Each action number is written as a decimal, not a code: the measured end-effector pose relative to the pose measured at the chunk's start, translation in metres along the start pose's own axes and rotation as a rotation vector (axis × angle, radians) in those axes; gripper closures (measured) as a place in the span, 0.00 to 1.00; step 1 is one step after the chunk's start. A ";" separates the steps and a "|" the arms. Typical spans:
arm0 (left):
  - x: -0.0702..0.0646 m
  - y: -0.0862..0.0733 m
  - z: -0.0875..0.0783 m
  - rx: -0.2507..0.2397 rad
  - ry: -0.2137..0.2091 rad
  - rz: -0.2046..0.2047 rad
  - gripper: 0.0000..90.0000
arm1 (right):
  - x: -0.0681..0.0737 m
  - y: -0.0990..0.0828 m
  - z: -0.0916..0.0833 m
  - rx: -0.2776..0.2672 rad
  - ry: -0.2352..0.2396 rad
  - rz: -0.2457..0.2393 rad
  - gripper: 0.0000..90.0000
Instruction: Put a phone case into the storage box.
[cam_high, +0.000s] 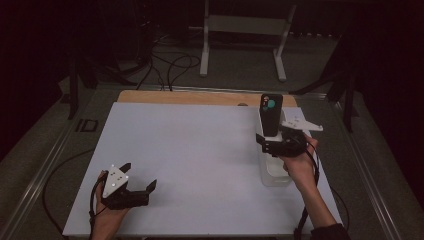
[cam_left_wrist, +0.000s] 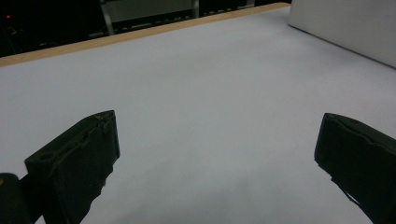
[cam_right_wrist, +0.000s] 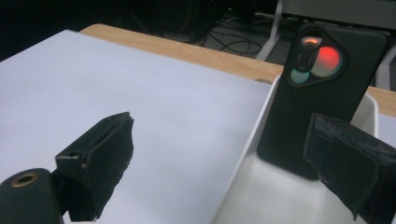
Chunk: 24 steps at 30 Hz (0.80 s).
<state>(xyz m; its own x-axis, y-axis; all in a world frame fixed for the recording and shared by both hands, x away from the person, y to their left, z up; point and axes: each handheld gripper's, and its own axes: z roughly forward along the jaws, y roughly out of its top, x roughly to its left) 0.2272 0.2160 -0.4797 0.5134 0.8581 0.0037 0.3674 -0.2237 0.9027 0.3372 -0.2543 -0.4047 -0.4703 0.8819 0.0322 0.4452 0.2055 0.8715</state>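
Honestly the black phone standing upright in the white bin at right of the frame looks rigid, slick and top-heavy, so I'd pinch its side edges low down; right gripper gapes wide, holding nothing, left gripper idles open lower left.

The left hand comes in from the bottom and holds the left gripper low, near the close left corner. Its two black jaws are spread wide apart, with nothing between them. A grey three-cornered plate sits on top of it.

The right forearm reaches forward on the right side. The right hand holds the right gripper farther out and higher up. Its jaws are wide apart too, and they squeeze nothing. A cable hangs by the wrist.
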 end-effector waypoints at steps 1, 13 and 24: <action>0.000 0.001 0.000 -0.002 0.002 -0.002 0.01 | 0.002 -0.005 -0.004 -0.010 0.006 -0.002 0.09; 0.002 0.008 -0.007 -0.026 0.006 -0.002 0.01 | 0.018 -0.056 -0.040 -0.131 0.061 -0.021 0.09; 0.007 0.009 -0.013 -0.042 0.012 0.003 0.01 | 0.021 -0.095 -0.052 -0.200 0.096 -0.024 0.09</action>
<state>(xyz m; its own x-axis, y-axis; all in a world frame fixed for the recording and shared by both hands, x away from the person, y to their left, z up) 0.2240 0.2260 -0.4665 0.5052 0.8629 0.0109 0.3330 -0.2066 0.9200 0.2458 -0.2775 -0.4613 -0.5533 0.8316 0.0488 0.2777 0.1289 0.9520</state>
